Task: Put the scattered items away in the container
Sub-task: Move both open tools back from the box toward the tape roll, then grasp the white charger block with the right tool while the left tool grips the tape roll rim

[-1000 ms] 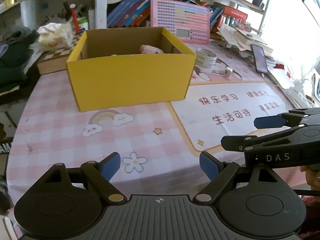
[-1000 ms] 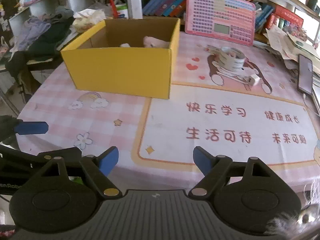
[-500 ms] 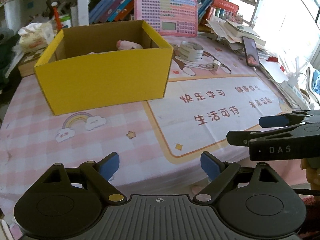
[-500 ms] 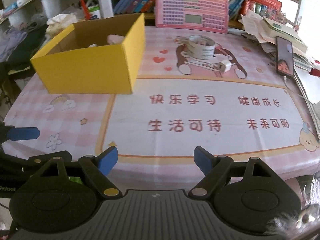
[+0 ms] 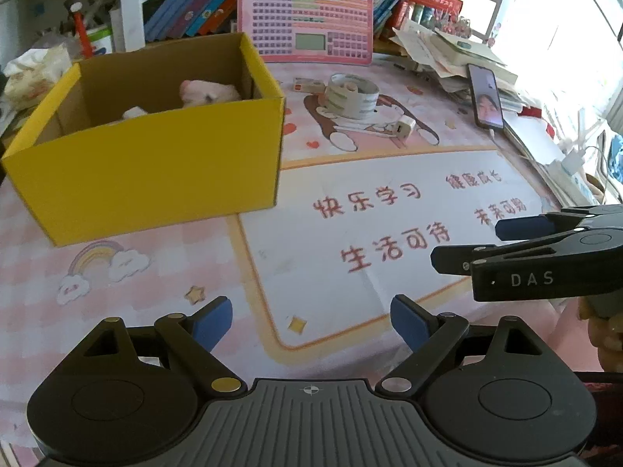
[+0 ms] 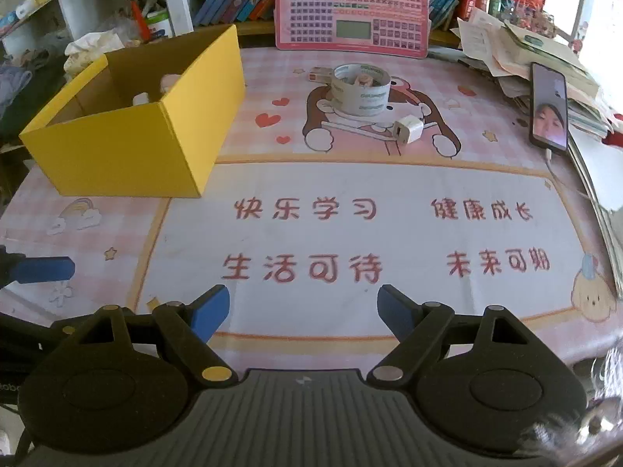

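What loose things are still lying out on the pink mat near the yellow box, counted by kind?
Tape roll: 1
White charger plug: 1
Small red-and-white box: 1
Phone: 1
Total: 4

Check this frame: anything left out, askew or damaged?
Nothing damaged or spilled. A tape roll, white charger plug and small red-and-white box lie outside the yellow box; both grippers are open and empty.
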Demonstrator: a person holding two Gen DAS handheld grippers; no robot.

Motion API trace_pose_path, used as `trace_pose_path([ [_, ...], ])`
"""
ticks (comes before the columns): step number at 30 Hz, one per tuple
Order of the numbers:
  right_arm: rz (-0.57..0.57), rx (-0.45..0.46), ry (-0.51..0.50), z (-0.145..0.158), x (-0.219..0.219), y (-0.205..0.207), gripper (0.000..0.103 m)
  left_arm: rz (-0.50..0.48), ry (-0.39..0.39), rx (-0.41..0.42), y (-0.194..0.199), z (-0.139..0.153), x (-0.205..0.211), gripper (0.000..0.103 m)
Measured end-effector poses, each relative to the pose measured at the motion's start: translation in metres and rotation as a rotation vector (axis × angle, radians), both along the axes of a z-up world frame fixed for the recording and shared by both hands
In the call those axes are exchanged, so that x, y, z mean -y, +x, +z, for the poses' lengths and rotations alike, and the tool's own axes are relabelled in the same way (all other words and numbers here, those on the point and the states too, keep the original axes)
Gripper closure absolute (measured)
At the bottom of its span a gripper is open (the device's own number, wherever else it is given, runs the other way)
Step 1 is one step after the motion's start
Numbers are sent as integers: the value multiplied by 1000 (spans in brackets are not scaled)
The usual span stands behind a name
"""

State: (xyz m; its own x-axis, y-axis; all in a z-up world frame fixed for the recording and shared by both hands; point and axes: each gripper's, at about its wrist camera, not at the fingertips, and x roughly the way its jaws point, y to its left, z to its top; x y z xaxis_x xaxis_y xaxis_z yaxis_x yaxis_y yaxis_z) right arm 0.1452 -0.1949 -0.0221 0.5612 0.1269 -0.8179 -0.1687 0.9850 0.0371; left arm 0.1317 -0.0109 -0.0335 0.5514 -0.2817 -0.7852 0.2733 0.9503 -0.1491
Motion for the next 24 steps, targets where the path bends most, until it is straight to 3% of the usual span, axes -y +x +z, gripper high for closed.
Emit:
trace_pose_path([
  [17, -5, -14, 34, -12, 69, 73, 20, -13, 46, -15, 66, -3, 74, 12],
  [24, 21, 21, 34, -23, 92, 113, 24, -8, 79, -5, 90, -1, 96, 12],
])
